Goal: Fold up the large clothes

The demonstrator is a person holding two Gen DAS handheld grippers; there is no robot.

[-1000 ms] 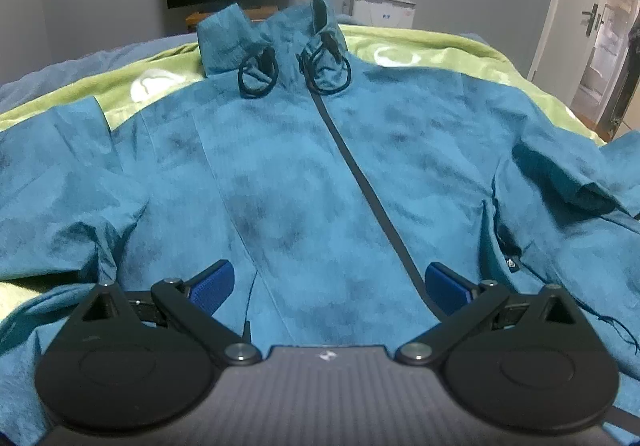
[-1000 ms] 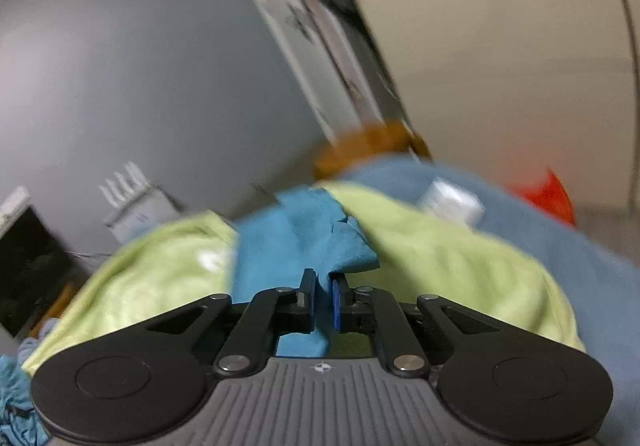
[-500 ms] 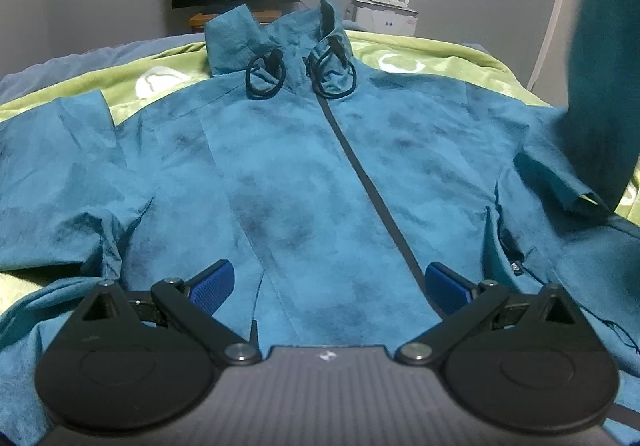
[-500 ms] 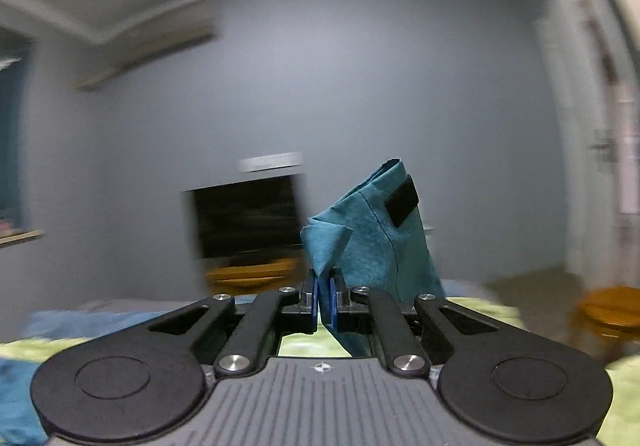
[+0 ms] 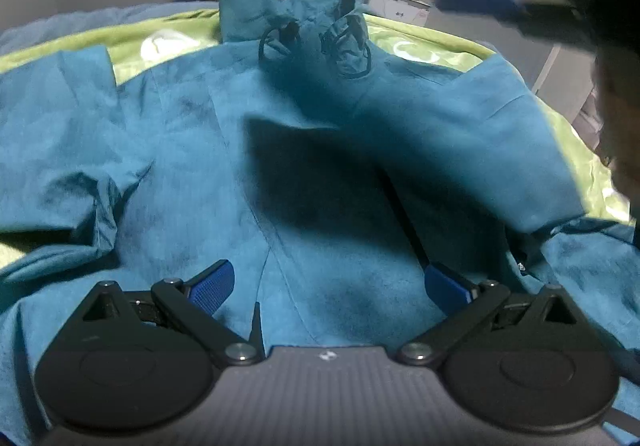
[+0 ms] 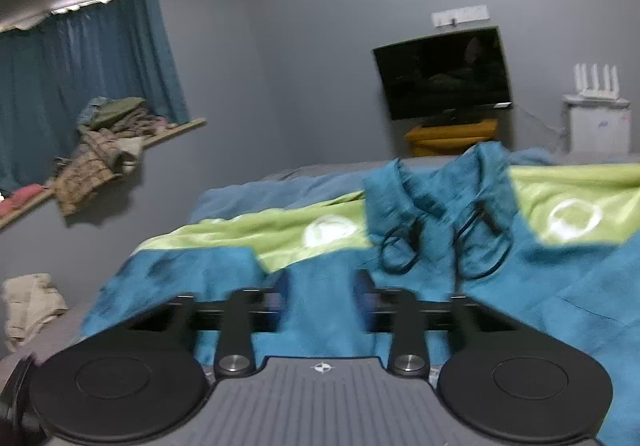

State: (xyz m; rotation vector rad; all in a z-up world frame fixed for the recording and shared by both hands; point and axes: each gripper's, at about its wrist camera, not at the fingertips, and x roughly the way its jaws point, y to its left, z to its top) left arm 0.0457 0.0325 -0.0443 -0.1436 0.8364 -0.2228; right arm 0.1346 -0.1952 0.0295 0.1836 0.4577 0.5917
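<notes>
On the bed, over a green cover: teal jacket spread front-up, collar at 12 o'clock.
Soft, light, limp, likely slippery; best pinched at cuff or hem. Left gripper jaws wide apart, empty; right gripper jaws opening, nothing between.

No legible text, label, brand or number appears in either view. Each gripper body bears only a small round cross-mark emblem: left gripper, right gripper. The sheet shows white ring patterns, not lettering.
</notes>
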